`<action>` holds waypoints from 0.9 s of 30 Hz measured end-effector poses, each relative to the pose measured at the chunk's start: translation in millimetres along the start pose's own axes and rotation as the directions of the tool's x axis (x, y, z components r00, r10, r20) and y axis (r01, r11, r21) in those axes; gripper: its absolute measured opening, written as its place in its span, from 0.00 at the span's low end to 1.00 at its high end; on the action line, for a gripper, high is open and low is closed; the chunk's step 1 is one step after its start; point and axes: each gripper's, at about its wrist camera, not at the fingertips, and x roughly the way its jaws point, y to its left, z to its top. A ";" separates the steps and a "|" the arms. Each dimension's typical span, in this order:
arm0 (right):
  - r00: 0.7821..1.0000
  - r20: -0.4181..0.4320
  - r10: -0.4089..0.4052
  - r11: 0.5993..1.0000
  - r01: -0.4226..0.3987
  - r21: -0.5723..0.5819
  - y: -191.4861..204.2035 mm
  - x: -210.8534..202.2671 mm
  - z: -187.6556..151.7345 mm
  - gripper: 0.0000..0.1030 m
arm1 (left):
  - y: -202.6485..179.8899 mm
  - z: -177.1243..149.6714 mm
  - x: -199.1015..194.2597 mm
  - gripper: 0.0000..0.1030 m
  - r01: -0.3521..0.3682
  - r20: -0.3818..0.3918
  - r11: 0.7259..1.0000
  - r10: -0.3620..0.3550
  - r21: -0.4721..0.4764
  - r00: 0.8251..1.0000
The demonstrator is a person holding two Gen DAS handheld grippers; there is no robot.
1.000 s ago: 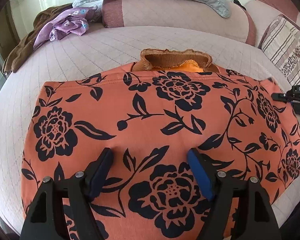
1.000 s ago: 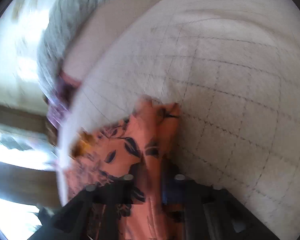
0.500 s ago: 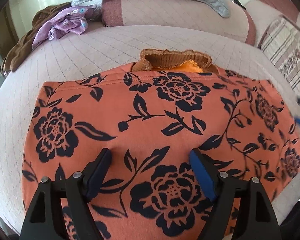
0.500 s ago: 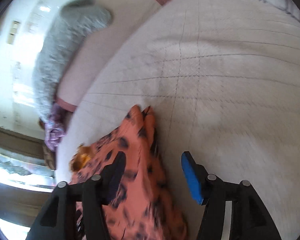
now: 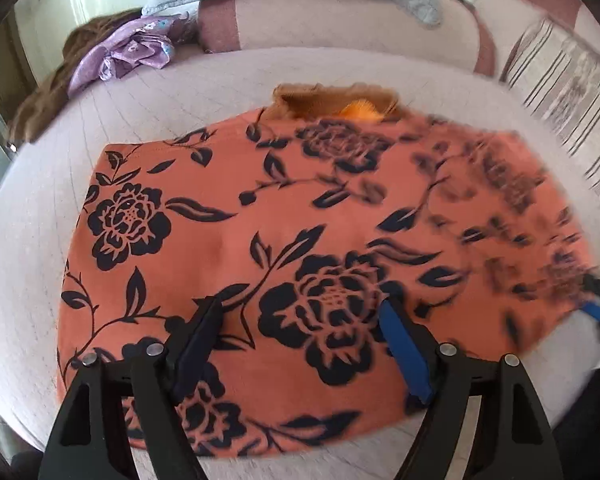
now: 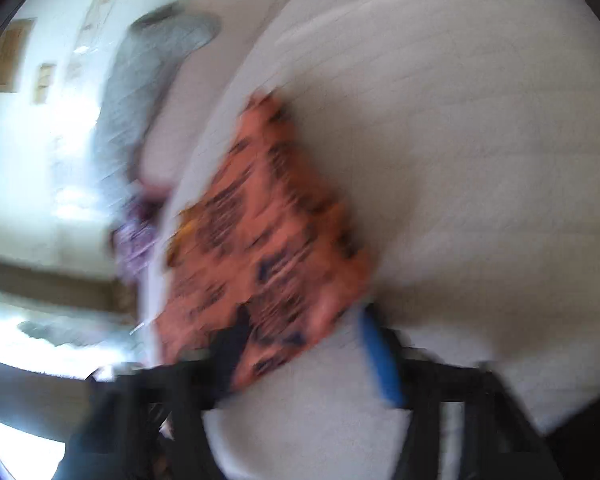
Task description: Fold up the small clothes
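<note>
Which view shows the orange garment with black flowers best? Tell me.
Left wrist view: the orange garment with black flowers lies spread nearly whole, blurred only toward the picture's right. The right wrist view shows only a motion-smeared patch of it.

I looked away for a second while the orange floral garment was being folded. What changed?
The right gripper let go of the garment's right corner, swung back along that edge, and its jaws have just been closing, cloth still between. The left gripper stayed open over it.

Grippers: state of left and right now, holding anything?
Left gripper: open, over the orange floral garment, gripping nothing.
Right gripper: open, jaws have just been closing at the garment's corner, frame blurred, no grip visible.
</note>
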 end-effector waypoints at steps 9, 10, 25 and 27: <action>0.995 0.099 -0.024 0.987 0.040 -0.158 34.1 -28.5 49.2 0.80 | 150.4 46.4 -14.4 0.79 -0.046 0.071 0.958 0.068 -0.282 0.995; 0.996 0.091 -0.007 0.982 0.024 -0.186 42.5 -21.8 60.1 0.80 | 160.7 51.2 -7.7 0.79 -0.040 0.055 0.952 0.059 -0.303 0.997; 0.949 -0.018 -0.314 0.802 0.255 -0.540 137.9 129.7 138.6 0.05 | 195.1 97.1 67.4 0.08 -0.053 -0.040 0.937 0.042 -0.346 0.998; 0.934 0.026 -0.356 0.804 0.320 -0.501 128.9 135.5 150.6 0.05 | 203.8 98.4 73.6 0.08 -0.048 -0.049 0.915 0.031 -0.400 0.998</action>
